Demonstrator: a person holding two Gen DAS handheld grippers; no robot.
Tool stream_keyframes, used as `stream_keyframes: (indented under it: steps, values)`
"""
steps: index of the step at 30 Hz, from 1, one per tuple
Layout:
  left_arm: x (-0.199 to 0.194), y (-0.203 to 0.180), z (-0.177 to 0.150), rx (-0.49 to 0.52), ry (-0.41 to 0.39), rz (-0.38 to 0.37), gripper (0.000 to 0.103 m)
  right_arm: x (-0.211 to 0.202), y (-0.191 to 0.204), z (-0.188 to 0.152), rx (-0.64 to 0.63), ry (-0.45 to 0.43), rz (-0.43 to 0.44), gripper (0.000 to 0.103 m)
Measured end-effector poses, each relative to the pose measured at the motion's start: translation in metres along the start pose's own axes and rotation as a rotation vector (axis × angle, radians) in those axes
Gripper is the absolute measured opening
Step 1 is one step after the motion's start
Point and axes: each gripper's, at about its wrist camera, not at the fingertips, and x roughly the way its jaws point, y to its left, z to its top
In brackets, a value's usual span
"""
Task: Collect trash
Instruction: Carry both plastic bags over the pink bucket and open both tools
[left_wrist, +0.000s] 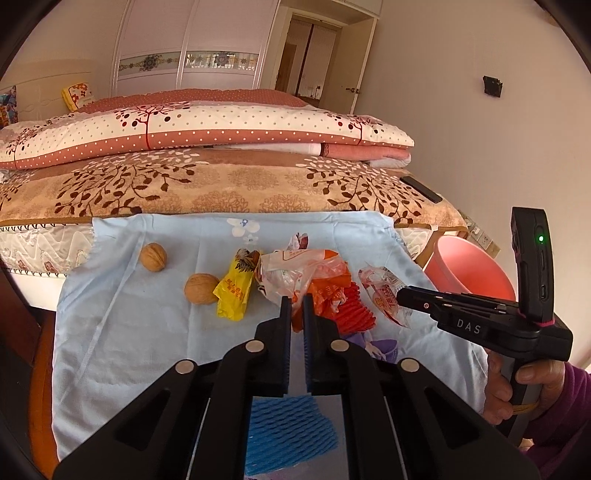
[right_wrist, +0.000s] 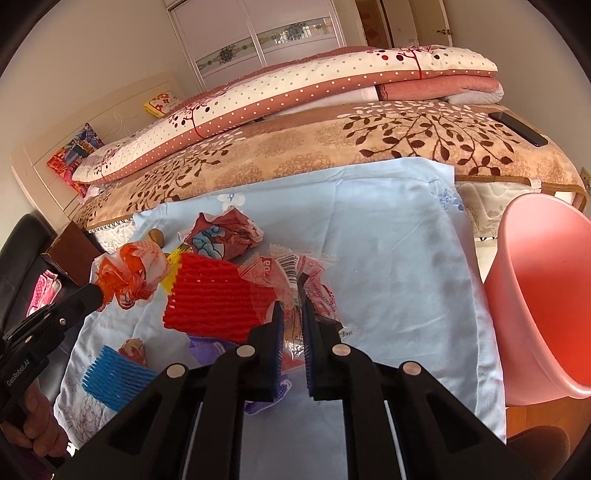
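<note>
Left wrist view: left hand-held gripper at lower centre, jaws nearly closed, pinching the crumpled orange-and-white plastic bag. In the right wrist view the same bag hangs bunched at the tip of the left hand-held gripper, centre left of frame, lifted above the cloth.

Right wrist view: right hand-held gripper at lower centre, jaws narrow, closed on a clear red-printed wrapper with a barcode. In the left wrist view this gripper enters from the right, tip touching that wrapper.

Trash lies on a light blue cloth spread in front of the bed:
- red foam fruit net, just left of the barcode wrapper
- blue foam net, lower left of right view
- yellow wrapper, centre of left view
- dark red printed wrapper, above the red net
- purple item partly hidden under the red net

Two walnuts sit left of the yellow wrapper.

Pink bin stands at right edge, beside the cloth. A dark phone rests on the bed, upper right.
</note>
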Motion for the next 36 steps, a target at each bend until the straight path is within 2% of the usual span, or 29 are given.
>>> stream_keyframes:
  steps: [6, 17, 28, 36]
  values:
    - [-0.005, -0.019, 0.013, 0.024, -0.043, -0.010, 0.005, -0.024, -0.005, 0.006, 0.009, -0.057, -0.015, 0.009]
    - [0.012, -0.064, 0.029, 0.048, -0.061, -0.040, 0.005, -0.065, -0.031, 0.014, 0.045, -0.153, -0.056, 0.009]
    - [0.041, -0.132, 0.040, 0.121, -0.058, -0.128, 0.005, -0.099, -0.089, 0.012, 0.134, -0.226, -0.155, 0.009]
    - [0.065, -0.185, 0.040, 0.196, -0.035, -0.183, 0.005, -0.113, -0.139, 0.001, 0.226, -0.238, -0.232, 0.009]
